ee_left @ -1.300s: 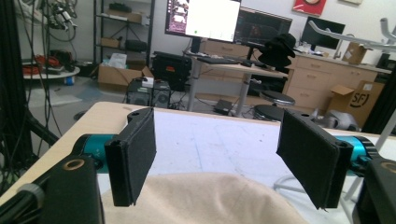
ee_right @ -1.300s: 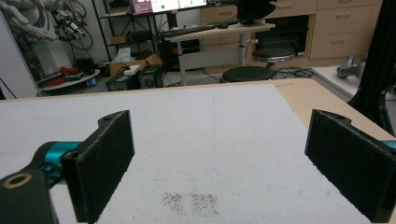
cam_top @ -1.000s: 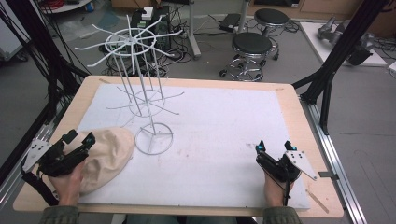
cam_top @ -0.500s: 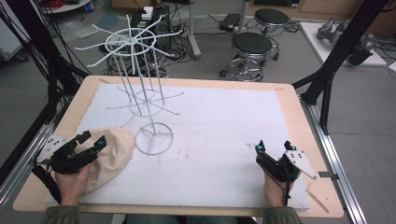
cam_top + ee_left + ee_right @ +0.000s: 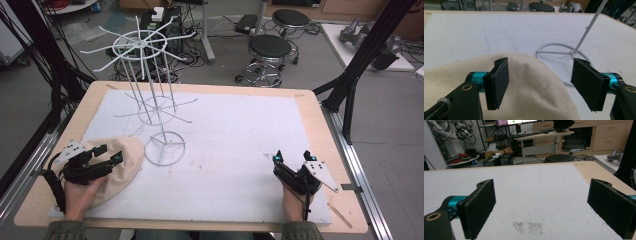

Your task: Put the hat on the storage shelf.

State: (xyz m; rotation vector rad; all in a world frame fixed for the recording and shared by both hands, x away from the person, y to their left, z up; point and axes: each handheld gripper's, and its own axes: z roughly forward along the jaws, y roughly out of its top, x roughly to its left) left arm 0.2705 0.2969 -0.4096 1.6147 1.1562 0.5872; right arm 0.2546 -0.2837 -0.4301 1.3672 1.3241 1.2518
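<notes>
A: Report the left side of the table.

B: The left gripper [image 5: 110, 154] is positioned over a cream cloth cap [image 5: 120, 165] at the near-left corner of the white mat [image 5: 240, 140]. Its jaws stand wide apart. In the left gripper view the cap [image 5: 531, 82] lies directly below and between the two black pads [image 5: 499, 80], one pad over the crown and the other over the cap's outer edge. Whether either pad touches the fabric cannot be determined. The person's left hand [image 5: 82, 192] grips the tool from the near edge.

A: What stands next to the cap?

B: A white wire rack [image 5: 150, 90]. Its round base ring [image 5: 165, 148] sits just beside the cap, with the upright post rising from the ring's centre and wire arms radiating at two levels. The left gripper view shows the same ring [image 5: 554, 55] just past the cap.

A: Report the right side.

B: The right gripper [image 5: 292, 157] sits low at the near-right part of the mat, well apart from the cap and the rack. Its jaws are wide apart, with bare mat [image 5: 539, 195] between them. The right hand [image 5: 295, 202] holds it from the near edge.
</notes>
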